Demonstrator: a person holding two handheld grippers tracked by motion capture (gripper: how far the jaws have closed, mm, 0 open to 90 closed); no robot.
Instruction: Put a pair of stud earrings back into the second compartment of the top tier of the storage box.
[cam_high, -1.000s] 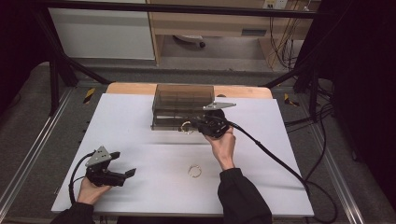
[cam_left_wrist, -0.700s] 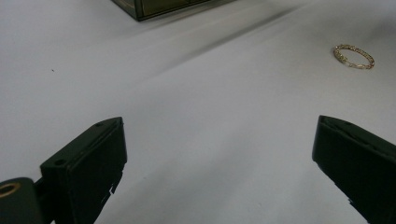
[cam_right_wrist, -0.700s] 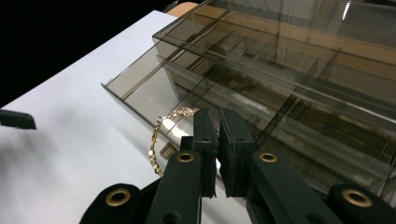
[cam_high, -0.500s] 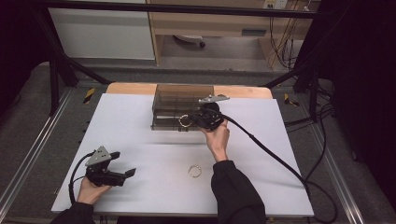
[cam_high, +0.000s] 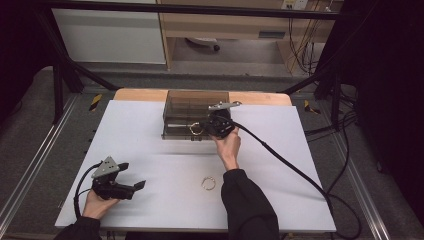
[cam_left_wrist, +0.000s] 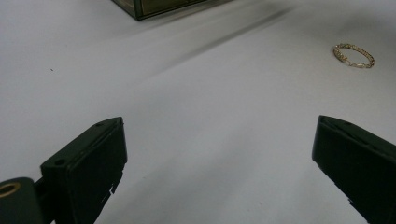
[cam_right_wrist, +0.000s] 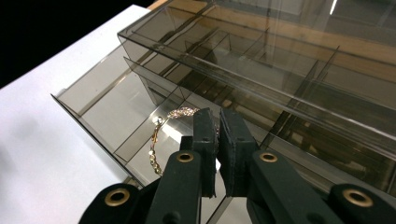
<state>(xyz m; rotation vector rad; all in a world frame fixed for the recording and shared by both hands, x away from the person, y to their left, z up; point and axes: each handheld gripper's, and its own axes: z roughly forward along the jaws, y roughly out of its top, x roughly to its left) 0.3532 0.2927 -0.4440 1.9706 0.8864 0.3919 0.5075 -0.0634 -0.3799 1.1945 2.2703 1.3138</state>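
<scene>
Right claw (cam_right_wrist: 215, 140) is pinched almost closed on a gold bracelet (cam_right_wrist: 161, 135), whose loop hangs off to the claw's left and dangles just above the pulled-out drawer (cam_right_wrist: 107, 112) of a smoky clear organizer box (cam_high: 195, 107). In the high view the same claw (cam_high: 202, 128) sits at the box's front edge, with the bracelet (cam_high: 195, 128) right at its tip. Judging from this, the step in hand is placing the bracelet into one of the drawer's compartments; which compartment lies directly under it I cannot tell for sure. The next move seems to call for lowering the claw a little so the loop rests on the drawer floor, clear of the thin dividers, and then easing the jaws apart. Left claw (cam_high: 135, 186) rests low on the white tabletop (cam_high: 150, 150), well apart from the box, its jaws spread wide and holding nothing. Ahead of it and to its right lies a second gold bracelet (cam_left_wrist: 353, 55), flat on the tabletop, likely the next piece to pick up.
</scene>
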